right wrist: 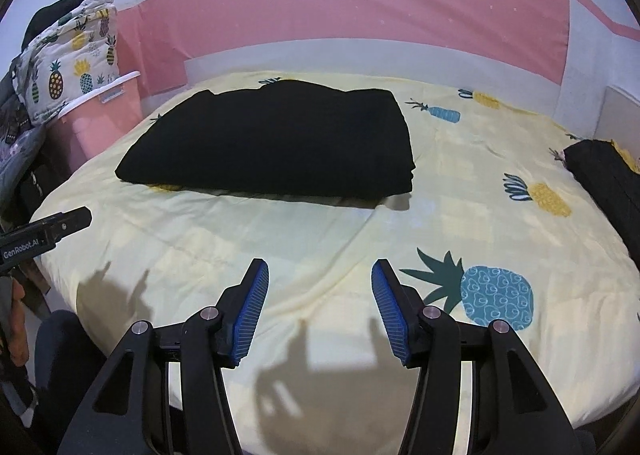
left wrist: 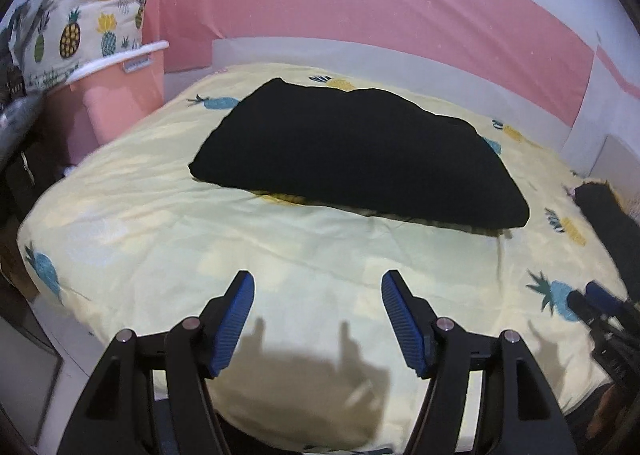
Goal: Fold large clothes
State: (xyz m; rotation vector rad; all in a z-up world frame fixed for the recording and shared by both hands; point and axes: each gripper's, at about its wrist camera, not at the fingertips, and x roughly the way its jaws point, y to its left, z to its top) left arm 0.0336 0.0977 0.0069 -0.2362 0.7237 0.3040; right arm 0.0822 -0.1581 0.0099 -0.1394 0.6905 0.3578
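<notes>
A black garment (left wrist: 352, 155) lies folded into a compact block on the yellow pineapple-print bed cover (left wrist: 160, 223); it also shows in the right wrist view (right wrist: 276, 147). My left gripper (left wrist: 318, 283) is open and empty, held above the near part of the bed, well short of the garment. My right gripper (right wrist: 320, 271) is open and empty, also over the near part of the cover (right wrist: 460, 191). The left gripper shows at the left edge of the right wrist view (right wrist: 86, 215).
A second dark folded item (right wrist: 608, 179) lies at the bed's right edge. A pink bin (left wrist: 116, 95) stands left of the bed with pineapple-print bedding (left wrist: 80, 19) piled on it. A pink and white wall (left wrist: 360, 3) runs behind the bed.
</notes>
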